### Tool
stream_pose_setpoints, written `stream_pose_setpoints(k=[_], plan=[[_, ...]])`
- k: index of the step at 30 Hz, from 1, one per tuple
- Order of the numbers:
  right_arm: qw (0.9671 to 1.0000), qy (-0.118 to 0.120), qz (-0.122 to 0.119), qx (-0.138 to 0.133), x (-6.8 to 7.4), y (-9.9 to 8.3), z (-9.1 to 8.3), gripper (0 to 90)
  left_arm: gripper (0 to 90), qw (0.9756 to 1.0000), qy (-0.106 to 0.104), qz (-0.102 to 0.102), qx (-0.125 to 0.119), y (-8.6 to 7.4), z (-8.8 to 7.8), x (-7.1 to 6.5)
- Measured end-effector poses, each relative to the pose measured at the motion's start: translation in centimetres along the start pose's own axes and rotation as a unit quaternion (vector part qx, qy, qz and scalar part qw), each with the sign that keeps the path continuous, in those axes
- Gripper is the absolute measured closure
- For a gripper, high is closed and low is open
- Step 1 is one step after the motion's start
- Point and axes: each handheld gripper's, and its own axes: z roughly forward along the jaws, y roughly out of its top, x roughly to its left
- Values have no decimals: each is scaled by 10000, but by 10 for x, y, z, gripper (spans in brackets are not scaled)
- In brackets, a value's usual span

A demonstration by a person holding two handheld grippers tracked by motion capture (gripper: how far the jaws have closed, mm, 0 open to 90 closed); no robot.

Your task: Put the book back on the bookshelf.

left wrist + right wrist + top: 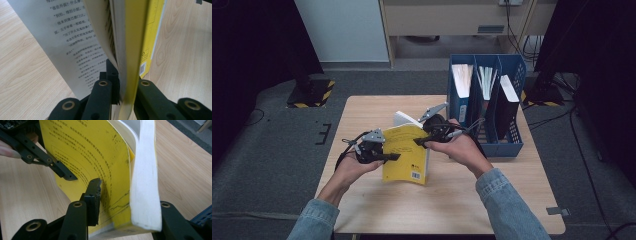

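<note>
A blue file rack holding books stands beside the yellow book; Chinese print shows inside. Left gripper pinches its cover; right gripper straddles the book, not yet pressing.

I'm looking at a light wooden table, grain running side to side. A blue file rack is sitting on its far right part, three slots in a row. The left slot is holding a thick white-paged volume, the middle one is holding thin white sheets, and the right one is holding a dark binder with a white top edge. Grey carpet is lying around the table. Two black stands with yellow-and-black striped feet are flanking it, far left and far right. Cables are trailing across the floor on the right. A pale cabinet is standing at the back.
</note>
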Motion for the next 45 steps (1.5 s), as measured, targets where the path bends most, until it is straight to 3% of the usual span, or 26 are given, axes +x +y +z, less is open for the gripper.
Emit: stream_pose_setpoints(k=[2, 4, 9, 13, 15, 19, 23, 27, 33, 45], plan=[[9999, 77, 72, 4, 1, 1, 0, 552, 865, 10000, 10, 34, 6, 0, 1, -1], [10000, 2, -20, 60, 2, 2, -1, 612, 864, 10000, 26, 33, 6, 0, 1, -1], [10000, -23, 25, 5, 2, 1, -2, 673, 854, 10000, 49, -59, -23, -2, 2, 2], [10000, -6, 2, -67, 3, 4, -3, 736, 798, 9995, 255, -190, 54, -6, 4, 6], [9999, -23, -116, -51, 5, 5, -3, 739, 713, 9987, 427, -278, -11, -9, 6, 8], [9997, -65, -208, -104, 6, 7, -1, 741, 656, 9980, 504, -369, -114, -11, 7, 7], [9996, -84, -227, -132, 6, 6, -1, 741, 664, 9980, 531, -338, -90, -9, 8, 7], [9996, -106, -233, -143, 5, 5, -2, 741, 655, 9975, 543, -436, -153, -8, 8, 7], [9995, -201, -170, -164, 3, 6, -1, 742, 560, 9963, 654, -503, -225, -7, 9, 7], [9993, -279, -94, -237, 0, 4, -2, 744, 520, 9943, 797, -582, -392, -8, 2, 8]])
